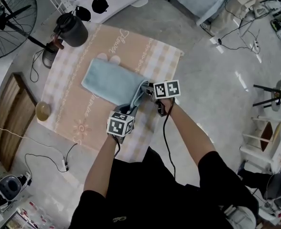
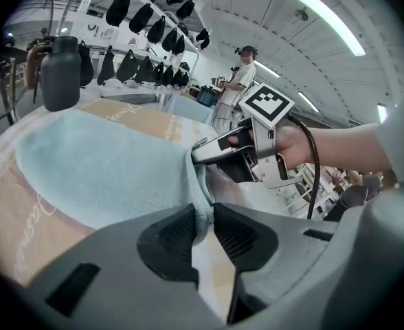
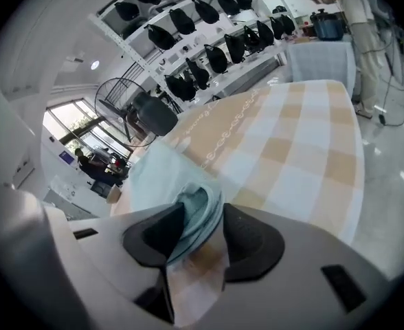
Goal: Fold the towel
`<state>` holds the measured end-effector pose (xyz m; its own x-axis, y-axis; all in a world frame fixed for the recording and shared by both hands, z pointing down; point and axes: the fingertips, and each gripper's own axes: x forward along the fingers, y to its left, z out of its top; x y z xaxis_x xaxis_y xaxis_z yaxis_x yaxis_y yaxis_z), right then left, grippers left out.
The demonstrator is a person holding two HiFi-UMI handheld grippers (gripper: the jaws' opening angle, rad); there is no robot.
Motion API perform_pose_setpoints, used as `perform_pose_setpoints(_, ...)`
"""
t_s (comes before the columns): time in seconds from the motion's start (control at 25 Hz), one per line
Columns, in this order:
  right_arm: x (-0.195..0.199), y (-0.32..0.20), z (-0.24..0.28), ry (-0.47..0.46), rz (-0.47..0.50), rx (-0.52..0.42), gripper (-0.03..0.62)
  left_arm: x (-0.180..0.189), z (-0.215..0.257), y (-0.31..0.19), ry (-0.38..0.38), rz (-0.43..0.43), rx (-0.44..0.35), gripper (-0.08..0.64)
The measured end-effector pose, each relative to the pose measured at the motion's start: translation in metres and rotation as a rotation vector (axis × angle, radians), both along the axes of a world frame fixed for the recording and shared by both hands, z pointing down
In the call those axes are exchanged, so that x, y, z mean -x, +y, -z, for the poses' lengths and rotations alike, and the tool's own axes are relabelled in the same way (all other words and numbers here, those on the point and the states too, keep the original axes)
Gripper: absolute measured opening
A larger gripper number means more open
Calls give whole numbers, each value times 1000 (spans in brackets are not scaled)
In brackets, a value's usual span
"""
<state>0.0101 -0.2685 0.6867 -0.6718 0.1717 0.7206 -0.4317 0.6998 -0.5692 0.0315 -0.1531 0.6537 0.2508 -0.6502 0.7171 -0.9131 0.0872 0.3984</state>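
Two claws meet at the 4 o'clock end of the pale blue towel [image 1: 113,82], which lies slantwise, 10 to 4 o'clock, on the checked cloth of the desk [image 1: 64,94]. In the head view both forearms reach in from 6 o'clock, bent at the elbow. The left claw [image 1: 132,104] and right claw [image 1: 147,88] sit just beside each other, angled down at the raised edge. The left gripper view shows its jaws nearly together, pinching a thin fold of the towel's edge. The towel spreads away toward 10 o'clock, and the right claw is at 12 o'clock, gripped by a hand [image 2: 305,143]. In the right gripper view the jaws stand wider, pressed on a thick bunch of towel layers, with bare checked cloth off to 2 o'clock. The step looks like carrying this end over to fold the towel again. To do it well, I would draw the claws apart until the edge is taut, lift both evenly, and lay the edge square on the far one before letting go.
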Motion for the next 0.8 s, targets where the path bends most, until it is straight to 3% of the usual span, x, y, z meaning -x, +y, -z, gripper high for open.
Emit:
perform_pose_setpoints(0.28,-3,5,4,-12,25,9,49,1,3,-1,-25,-19,-7,80)
perform_pose_setpoints(0.8,24,11,53,13,21,-65,38,38,35,9,39,-26,-95,80)
